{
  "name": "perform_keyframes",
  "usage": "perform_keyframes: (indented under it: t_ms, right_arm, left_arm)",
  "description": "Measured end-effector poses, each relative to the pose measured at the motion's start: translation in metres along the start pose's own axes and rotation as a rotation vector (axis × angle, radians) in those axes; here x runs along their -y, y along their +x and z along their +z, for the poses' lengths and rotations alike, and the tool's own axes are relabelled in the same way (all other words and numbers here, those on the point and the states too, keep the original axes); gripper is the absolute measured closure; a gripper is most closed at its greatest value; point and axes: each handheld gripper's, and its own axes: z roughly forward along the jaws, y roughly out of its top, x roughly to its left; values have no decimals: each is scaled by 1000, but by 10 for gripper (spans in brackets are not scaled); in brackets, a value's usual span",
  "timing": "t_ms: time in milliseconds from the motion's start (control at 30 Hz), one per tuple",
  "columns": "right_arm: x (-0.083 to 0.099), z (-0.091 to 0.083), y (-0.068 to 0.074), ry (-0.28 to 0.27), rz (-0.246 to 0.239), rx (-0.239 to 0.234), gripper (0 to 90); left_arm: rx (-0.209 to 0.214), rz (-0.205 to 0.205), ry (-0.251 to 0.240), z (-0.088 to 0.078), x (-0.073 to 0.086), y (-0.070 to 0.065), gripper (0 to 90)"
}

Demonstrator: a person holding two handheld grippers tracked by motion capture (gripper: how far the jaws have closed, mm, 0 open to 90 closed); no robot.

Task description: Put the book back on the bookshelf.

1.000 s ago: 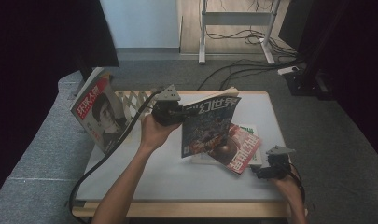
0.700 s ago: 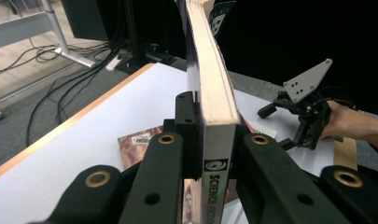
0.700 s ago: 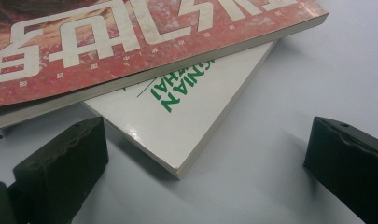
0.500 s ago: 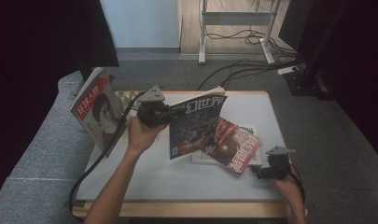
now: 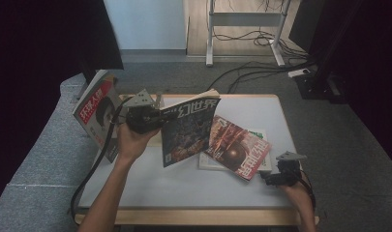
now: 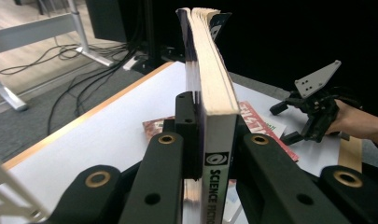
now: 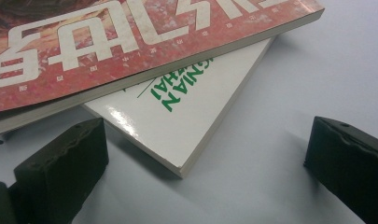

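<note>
While its jaws pinch the spine of a dark science-fiction magazine (image 5: 189,129), the left gripper (image 5: 152,117) holds it upright above the white table (image 5: 184,179). Just right lies a red magazine (image 5: 237,147) atop a white book (image 7: 186,121). Near the table's right edge, the right gripper (image 5: 273,178) rests with jaws spread.

My dark-covered magazine (image 5: 189,129) bears big white characters. The flat red magazine (image 5: 237,151) has white lettering; the white book (image 7: 186,116) beneath it, green print.
</note>
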Motion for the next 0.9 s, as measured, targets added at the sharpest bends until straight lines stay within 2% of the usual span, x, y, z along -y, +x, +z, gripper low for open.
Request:
perform_keyframes:
  t_ms: [233,667,900]
  right_arm:
    - [0,0,0,-2,0,0,0]
    - [1,0,0,-6,-1,1,0]
    - [1,0,0,-5,-1,1,0]
  left_arm:
    - [-37,-22,-12,-22,6,7,827]
    - [-131,-58,-15,-60,21,21,827]
    - [-174,-91,-16,-81,32,29,827]
